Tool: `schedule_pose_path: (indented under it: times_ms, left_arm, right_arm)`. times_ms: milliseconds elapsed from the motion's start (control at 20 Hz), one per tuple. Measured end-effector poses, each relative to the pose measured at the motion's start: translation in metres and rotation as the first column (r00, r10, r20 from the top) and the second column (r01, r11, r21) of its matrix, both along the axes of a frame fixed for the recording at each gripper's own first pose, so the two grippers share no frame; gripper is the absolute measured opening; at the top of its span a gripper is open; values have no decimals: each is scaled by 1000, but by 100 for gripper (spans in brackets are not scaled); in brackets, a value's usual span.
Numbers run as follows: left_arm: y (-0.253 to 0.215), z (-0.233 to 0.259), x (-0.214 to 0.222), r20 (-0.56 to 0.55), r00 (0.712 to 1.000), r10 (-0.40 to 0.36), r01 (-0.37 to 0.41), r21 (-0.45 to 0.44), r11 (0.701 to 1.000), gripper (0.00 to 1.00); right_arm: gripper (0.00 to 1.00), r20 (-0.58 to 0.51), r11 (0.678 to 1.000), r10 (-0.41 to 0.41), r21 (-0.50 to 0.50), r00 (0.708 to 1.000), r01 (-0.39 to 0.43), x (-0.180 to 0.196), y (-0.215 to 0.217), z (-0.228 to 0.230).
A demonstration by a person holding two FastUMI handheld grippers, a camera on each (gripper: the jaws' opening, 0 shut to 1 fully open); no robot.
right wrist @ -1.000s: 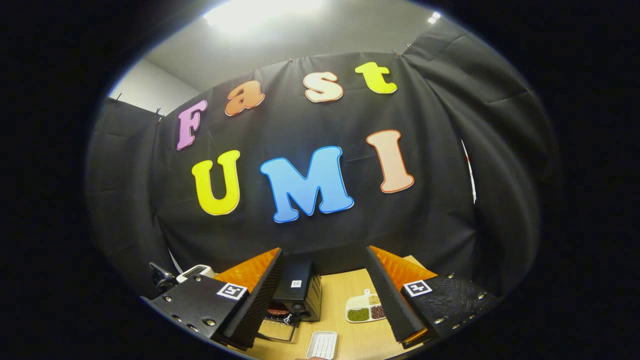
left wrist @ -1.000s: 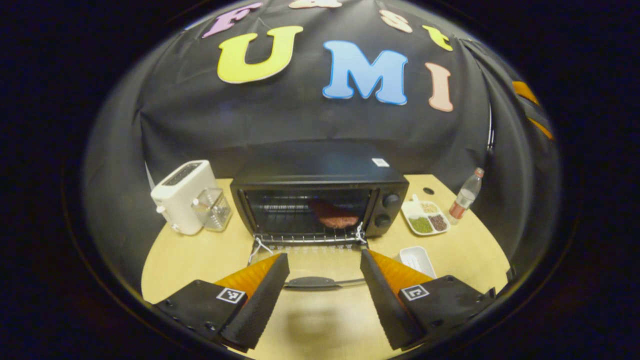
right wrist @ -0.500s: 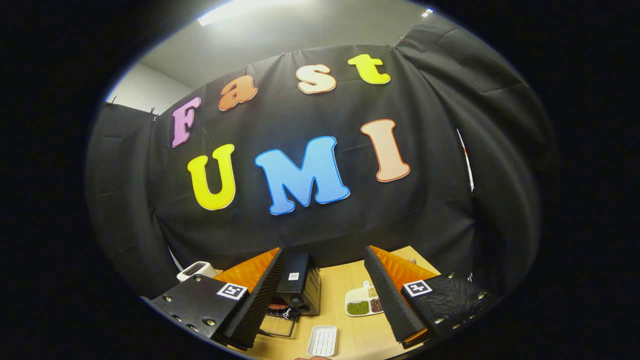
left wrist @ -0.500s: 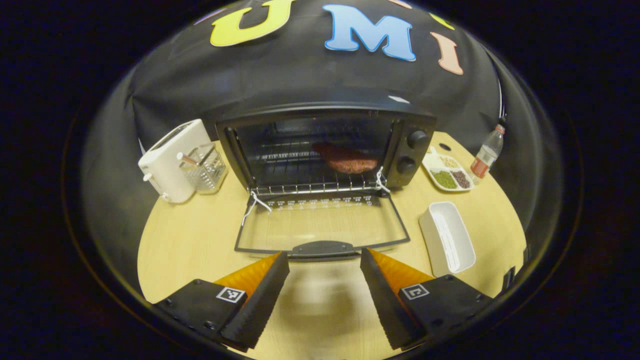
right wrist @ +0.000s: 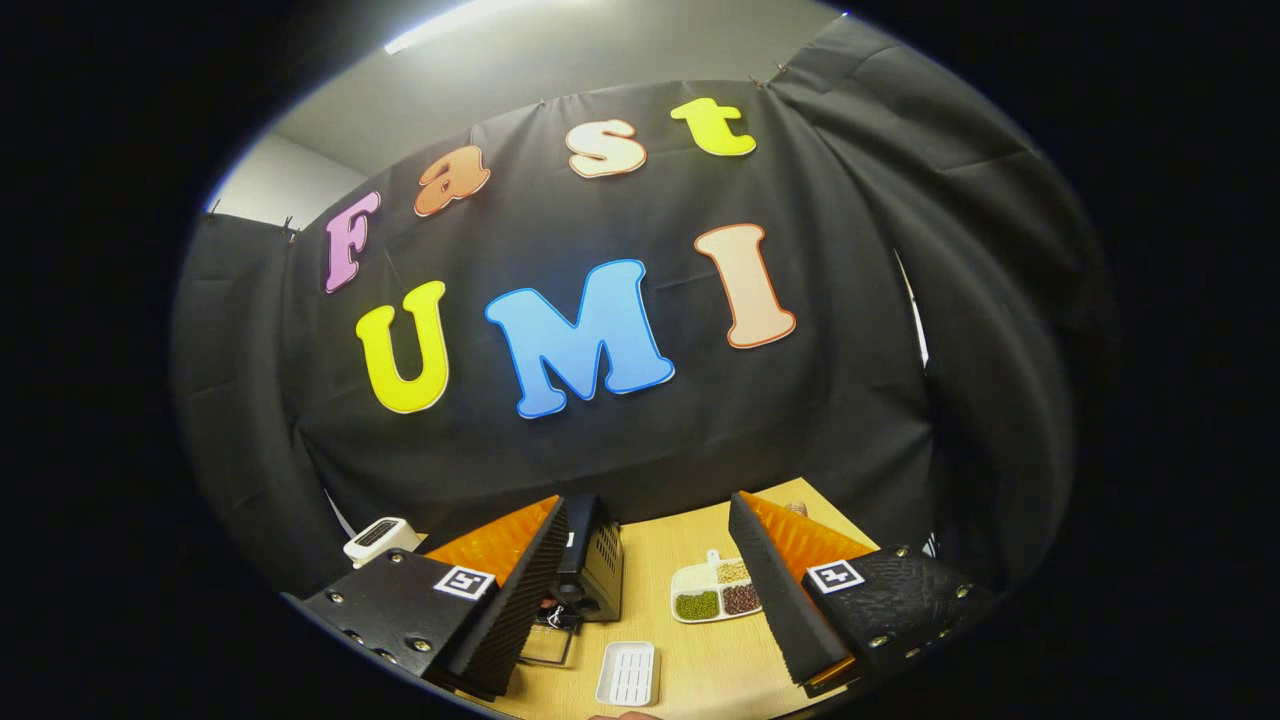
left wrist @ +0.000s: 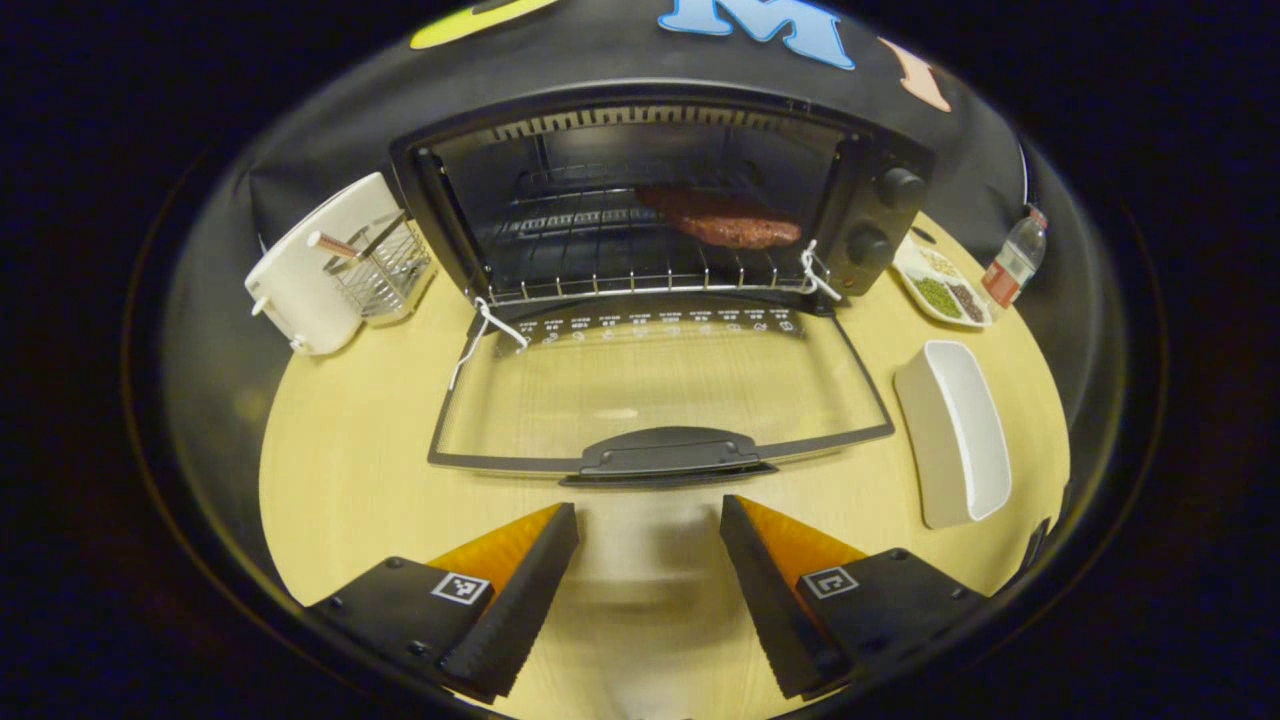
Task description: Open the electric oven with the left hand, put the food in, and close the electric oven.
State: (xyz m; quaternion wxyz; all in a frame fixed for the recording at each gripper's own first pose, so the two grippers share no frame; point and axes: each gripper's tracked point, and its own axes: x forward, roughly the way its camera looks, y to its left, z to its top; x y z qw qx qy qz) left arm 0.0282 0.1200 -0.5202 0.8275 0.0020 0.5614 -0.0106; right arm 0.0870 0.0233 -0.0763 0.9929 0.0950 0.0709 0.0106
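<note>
The left tool [left wrist: 648, 520] hangs with fingers apart just before the handle [left wrist: 668, 455] of the flat-lying oven door [left wrist: 660, 385]. Beyond, red food [left wrist: 725, 222] lies on the oven [left wrist: 650, 190] rack. The right tool [right wrist: 648, 545], also spread, holds nothing above the worktop [right wrist: 690, 660].

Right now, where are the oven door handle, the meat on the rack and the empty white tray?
oven door handle [left wrist: 668, 455]: left gripper view, middle of the dark grip.
meat [left wrist: 728, 223]: left gripper view, centre of the reddish piece.
white tray [left wrist: 962, 428]: left gripper view, its inner floor.
</note>
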Motion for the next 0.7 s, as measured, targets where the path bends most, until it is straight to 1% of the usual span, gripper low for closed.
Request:
schedule_pose_path:
  times_ms: [150,200,300,350,400,450,500,600,650,700]
  left_arm:
    - [1,-8,4,-22,1000,6,-6,-8,1000,100]
    - [0,-9,6,-26,1000,9,-10,-11,1000,98]
    - [0,-13,8,-42,999,17,-17,-12,1000,97]
    - [0,-16,9,-45,999,18,-18,-12,1000,98]
    - [1,-12,10,-47,999,15,-16,-16,1000,100]
    - [0,-17,10,-59,998,12,-14,-23,1000,98]
    - [1,-16,11,-60,998,12,-14,-30,999,100]
    - [0,-15,10,-71,997,11,-13,-33,999,94]
    - [1,-12,10,-69,998,9,-11,-27,1000,98]
    - [1,-7,11,-58,998,5,-6,-19,1000,97]
  right_arm:
    - [98,1,1000,-10,-22,1000,10,-1,-5,-1]
    - [98,-7,1000,-15,-26,1000,15,-1,-7,-4]
    - [98,-20,1000,-22,-21,1000,22,-3,-11,-8]
    - [98,-22,999,-31,-17,999,31,-3,-13,-8]
    - [98,-24,999,-37,-15,999,37,-4,-15,-8]
    - [98,-24,999,-40,-14,999,39,-4,-16,-9]
    - [98,-23,999,-43,-14,999,42,-4,-17,-8]
    - [98,-29,999,-40,-16,999,39,-3,-17,-10]
    - [98,-30,999,-39,-17,999,38,-4,-17,-9]
    - [98,-28,999,-36,-18,999,36,-4,-17,-8]
